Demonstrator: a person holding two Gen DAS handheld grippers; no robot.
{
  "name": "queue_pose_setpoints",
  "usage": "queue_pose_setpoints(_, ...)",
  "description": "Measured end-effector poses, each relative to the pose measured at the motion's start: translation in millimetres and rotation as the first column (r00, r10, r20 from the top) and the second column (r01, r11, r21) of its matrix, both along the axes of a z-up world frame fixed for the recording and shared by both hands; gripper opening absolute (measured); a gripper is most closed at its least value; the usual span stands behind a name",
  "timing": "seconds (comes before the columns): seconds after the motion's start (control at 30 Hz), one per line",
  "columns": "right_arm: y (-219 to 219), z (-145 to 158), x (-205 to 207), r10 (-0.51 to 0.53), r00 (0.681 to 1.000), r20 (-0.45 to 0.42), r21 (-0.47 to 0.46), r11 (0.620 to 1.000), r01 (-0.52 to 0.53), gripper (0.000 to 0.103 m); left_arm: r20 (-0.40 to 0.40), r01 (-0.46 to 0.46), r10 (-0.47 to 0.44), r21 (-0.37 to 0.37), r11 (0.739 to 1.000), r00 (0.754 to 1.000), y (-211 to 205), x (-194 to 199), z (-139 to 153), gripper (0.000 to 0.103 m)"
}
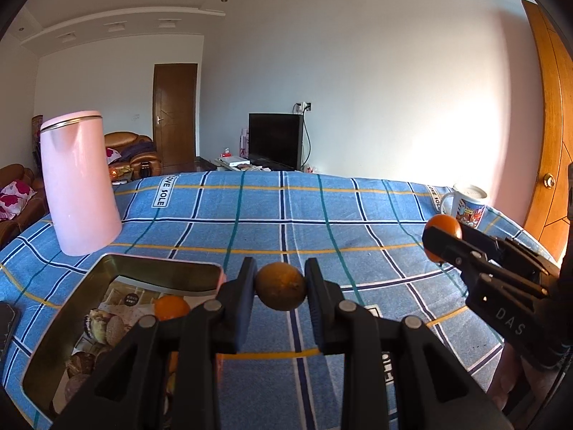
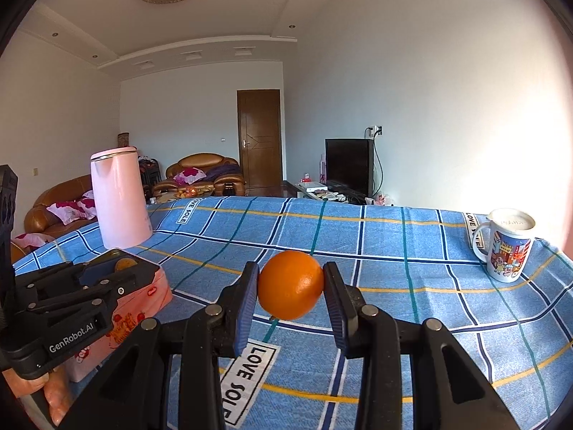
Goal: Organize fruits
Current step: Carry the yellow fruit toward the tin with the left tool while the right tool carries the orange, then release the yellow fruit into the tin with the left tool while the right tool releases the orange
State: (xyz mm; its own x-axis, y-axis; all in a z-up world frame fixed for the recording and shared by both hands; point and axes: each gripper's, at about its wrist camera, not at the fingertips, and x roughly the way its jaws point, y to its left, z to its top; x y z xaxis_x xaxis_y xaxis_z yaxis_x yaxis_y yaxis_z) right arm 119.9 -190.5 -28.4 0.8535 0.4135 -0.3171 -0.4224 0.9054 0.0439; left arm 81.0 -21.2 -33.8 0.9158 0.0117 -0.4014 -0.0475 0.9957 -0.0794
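Note:
My left gripper (image 1: 280, 288) is shut on a dull brownish orange (image 1: 280, 291) and holds it above the blue checked tablecloth, just right of a pink tin box (image 1: 71, 322). One bright orange (image 1: 171, 307) lies in the tin. My right gripper (image 2: 290, 288) is shut on a bright orange (image 2: 290, 289) above the cloth. In the left wrist view the right gripper (image 1: 435, 240) shows at the right with its orange (image 1: 446, 227). In the right wrist view the left gripper (image 2: 118, 268) shows at the left above the pink tin (image 2: 143, 297).
A tall pink kettle (image 1: 78, 182) stands at the back left of the table. A printed mug (image 2: 506, 245) stands at the far right near the table edge. A dark object (image 1: 7, 326) lies left of the tin.

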Motion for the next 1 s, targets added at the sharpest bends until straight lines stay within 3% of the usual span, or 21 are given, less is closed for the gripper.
queue_pose_setpoints(0.27, 43, 8, -11, 0.113, 0.993, -0.020, 0.014, 0.994, -0.113, 0.038, 0.024, -0.079, 0.079, -0.011, 0.997, 0.997, 49, -29, 11, 0.029)
queue_pose_setpoints(0.63, 116, 14, -27, 0.272, 0.962, -0.037, -0.023, 0.962, -0.273, 0.038, -0.022, -0.200, 0.199, -0.058, 0.978, 0.980, 123, -53, 2, 0.029)
queue_pose_setpoints(1.0, 194, 2, -29, 0.385, 0.917, -0.107, -0.122, 0.910, -0.396, 0.039, -0.081, -0.212, 0.205, -0.091, 0.973, 0.975, 150, -56, -18, 0.029)
